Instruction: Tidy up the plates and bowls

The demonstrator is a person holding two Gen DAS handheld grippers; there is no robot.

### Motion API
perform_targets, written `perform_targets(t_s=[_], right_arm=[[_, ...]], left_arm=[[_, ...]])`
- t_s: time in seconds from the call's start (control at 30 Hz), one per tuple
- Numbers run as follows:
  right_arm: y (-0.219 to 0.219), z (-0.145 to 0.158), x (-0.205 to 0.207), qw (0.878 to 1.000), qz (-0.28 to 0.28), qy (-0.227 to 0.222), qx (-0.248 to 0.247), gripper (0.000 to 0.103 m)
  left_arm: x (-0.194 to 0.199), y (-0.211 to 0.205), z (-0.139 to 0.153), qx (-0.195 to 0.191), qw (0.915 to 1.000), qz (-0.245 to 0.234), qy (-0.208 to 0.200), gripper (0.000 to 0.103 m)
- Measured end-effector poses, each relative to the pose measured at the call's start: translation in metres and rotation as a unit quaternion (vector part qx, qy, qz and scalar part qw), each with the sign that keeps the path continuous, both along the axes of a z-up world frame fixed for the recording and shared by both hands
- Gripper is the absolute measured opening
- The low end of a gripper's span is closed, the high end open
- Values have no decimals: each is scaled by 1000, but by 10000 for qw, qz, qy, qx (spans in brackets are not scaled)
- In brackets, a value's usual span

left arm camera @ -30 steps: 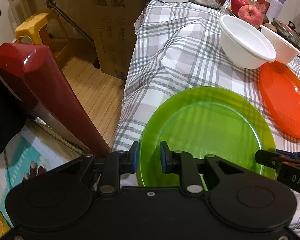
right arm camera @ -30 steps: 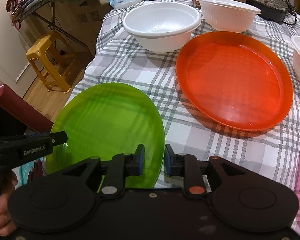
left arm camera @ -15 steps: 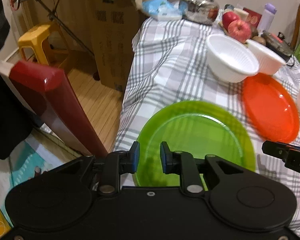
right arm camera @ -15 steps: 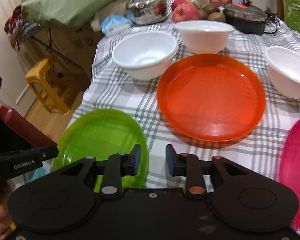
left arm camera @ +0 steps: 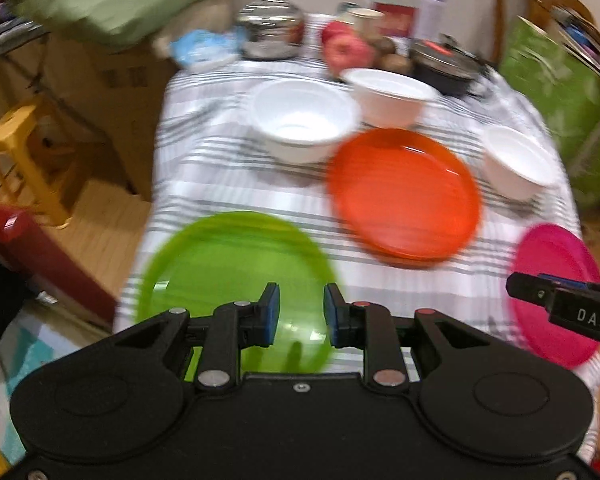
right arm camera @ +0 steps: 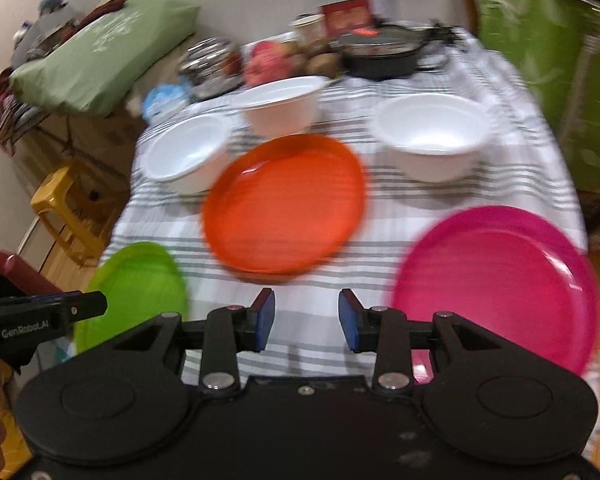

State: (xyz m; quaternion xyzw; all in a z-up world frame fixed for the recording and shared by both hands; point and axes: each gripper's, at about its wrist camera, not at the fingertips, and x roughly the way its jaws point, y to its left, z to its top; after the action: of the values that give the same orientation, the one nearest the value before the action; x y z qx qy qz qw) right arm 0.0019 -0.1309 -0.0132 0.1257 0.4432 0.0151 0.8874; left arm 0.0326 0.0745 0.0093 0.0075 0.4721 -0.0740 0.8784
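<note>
So the table with the checked cloth is the whole workspace, and everything I need to sort is spread flat across it, nothing stacked yet as far as I can see. Biggest pieces are the three plates: pink plate at the near right corner, orange plate in the middle, green plate at the near left edge, right by the drop to the floor. All three sit apart from each other, which I figure makes each rim easy to get at. Behind them are three white bowls, left bowl, back bowl and right bowl, all upright and separate.

My left gripper hangs over the green plate's near part, jaws partly apart and just been opening, nothing in them. My right gripper is the same deal, over bare cloth between green and pink, gap a bit wider, empty.
</note>
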Motion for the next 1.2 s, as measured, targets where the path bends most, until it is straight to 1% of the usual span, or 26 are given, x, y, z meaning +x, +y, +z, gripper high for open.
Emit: perform_targets(t_s=[0.13,0.23,0.43,0.5,0.57,0.77,0.9,0.97,1.07,1.2], right_arm=[[-46,0,-20,9991,-410,36,-65,38],[-79,-3,-33,9971,-744,84,-119,38],[-130,-17,-43,9926,-1158,292,-210,38],[-139,-20,-42,9921,-1192,331,-215,38],[-149,-22,-41,9922,-1172,382,-205,38],[-163,-28,-28,9916,-1180,472,-246,38],[-173,-35,-19,9913,-1168,514,-309,38],[-176,-39,-16,9909,-1170,580,-339,38],[-179,-44,-11,9909,-1134,639,-350,38],[-179,-49,-6,9910,-1103,660,-370,38]], left_arm=[[-1,-40,-3,-48,9992,-355,185,33],[-2,-70,-8,-92,9973,-614,399,33],[-2,-115,-22,-145,9921,-908,860,33],[0,-126,-24,-212,9900,-977,996,33],[2,-138,-26,-168,9885,-1008,1112,33],[11,-164,-33,-101,9888,-992,1115,33],[14,-169,-38,-137,9907,-855,1052,33],[16,-170,-42,-88,9907,-785,1107,33],[19,-171,-47,-137,9898,-738,1212,33],[22,-173,-48,-66,9915,-689,1101,33]])
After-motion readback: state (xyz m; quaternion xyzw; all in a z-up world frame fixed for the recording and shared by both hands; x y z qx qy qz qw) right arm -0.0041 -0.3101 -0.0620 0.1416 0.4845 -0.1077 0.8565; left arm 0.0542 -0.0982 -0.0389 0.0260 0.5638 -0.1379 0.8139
